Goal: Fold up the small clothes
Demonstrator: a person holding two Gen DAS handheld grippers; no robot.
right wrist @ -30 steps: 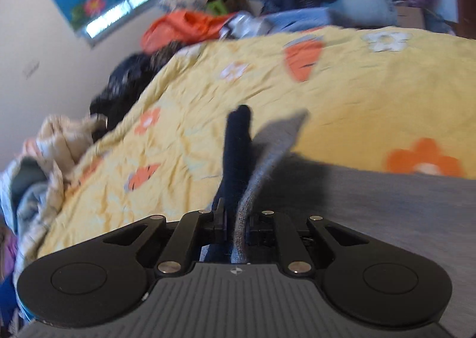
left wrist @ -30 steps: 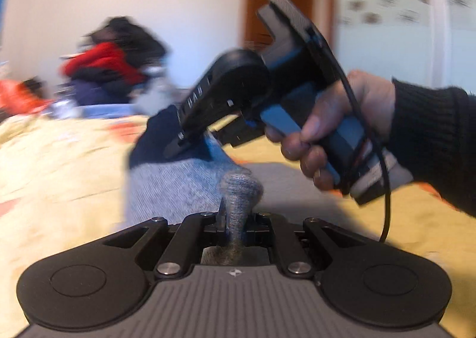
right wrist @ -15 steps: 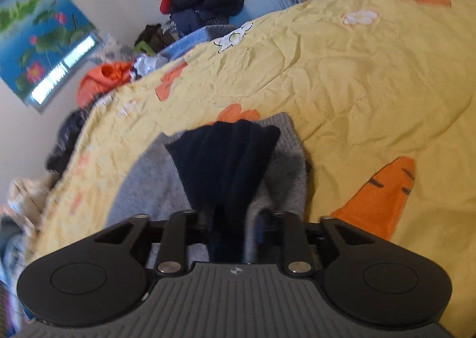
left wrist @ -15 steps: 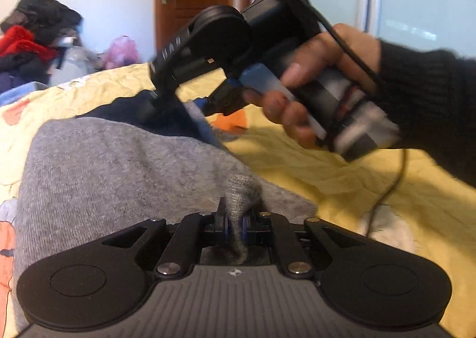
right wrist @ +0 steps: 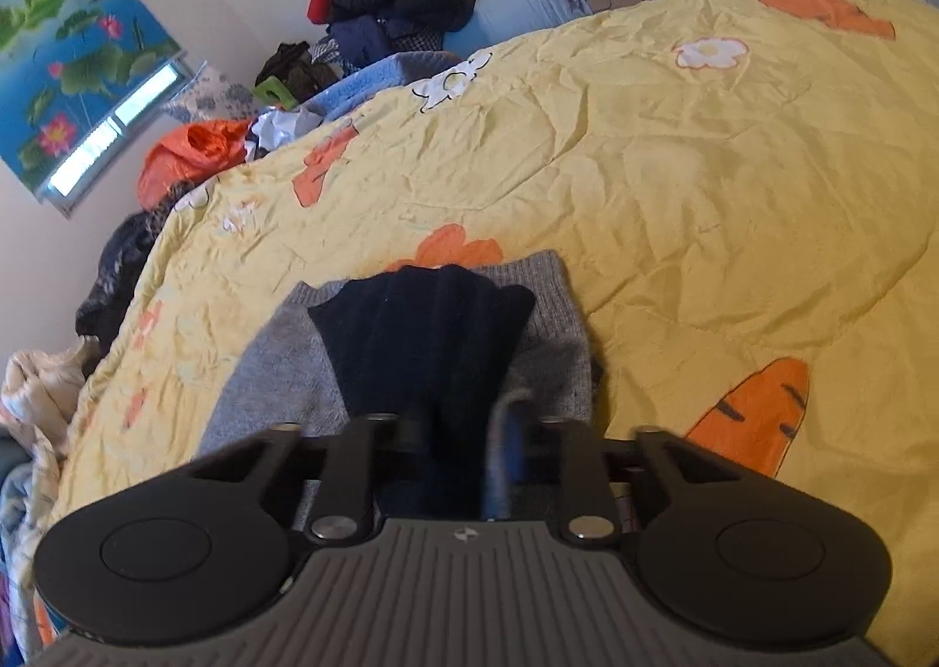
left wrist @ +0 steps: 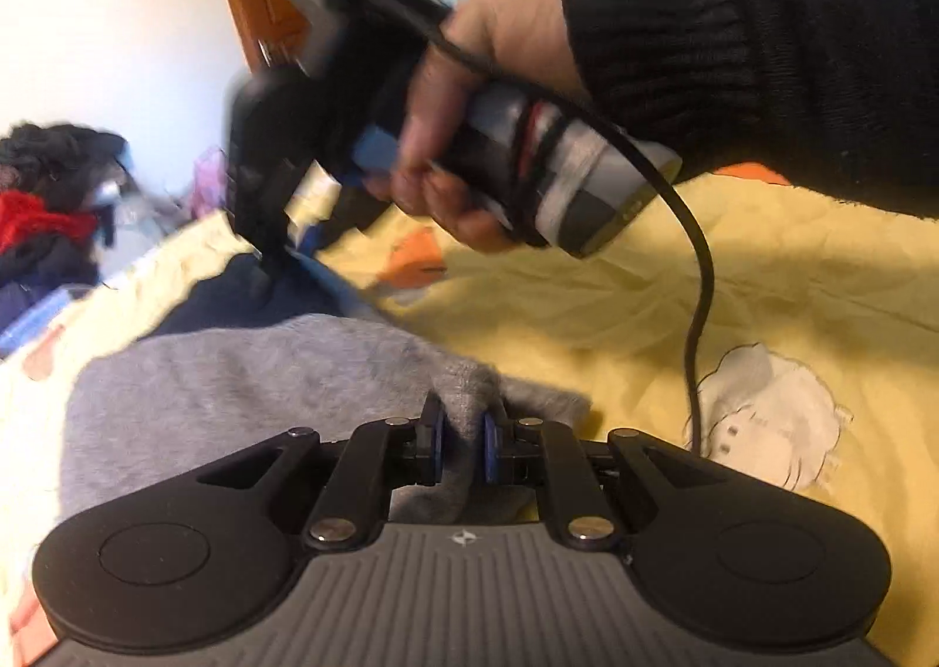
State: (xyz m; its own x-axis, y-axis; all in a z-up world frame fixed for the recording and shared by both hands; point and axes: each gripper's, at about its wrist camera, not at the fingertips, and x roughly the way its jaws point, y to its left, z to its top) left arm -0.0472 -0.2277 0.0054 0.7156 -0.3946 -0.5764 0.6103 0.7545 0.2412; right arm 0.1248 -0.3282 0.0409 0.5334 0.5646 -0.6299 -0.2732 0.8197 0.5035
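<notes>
both tools, left tool (left wrist: 462, 447) and right tool (right wrist: 469, 432), pinch the grey knit garment with navy cuff (right wrist: 422, 327) on the yellow bed cover (right wrist: 675, 197), right having just closed; lay edges aligned, flat.

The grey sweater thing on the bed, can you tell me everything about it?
The grey garment is soft, fuzzy knit with a dark navy part on top at one end. It lies mostly flat on the yellow bedspread with carrot and flower prints. The left gripper pinches a bunched grey fold, and the right gripper has just been closing, with navy and grey cloth between its fingers. What kind of garment it is can't be told.
</notes>
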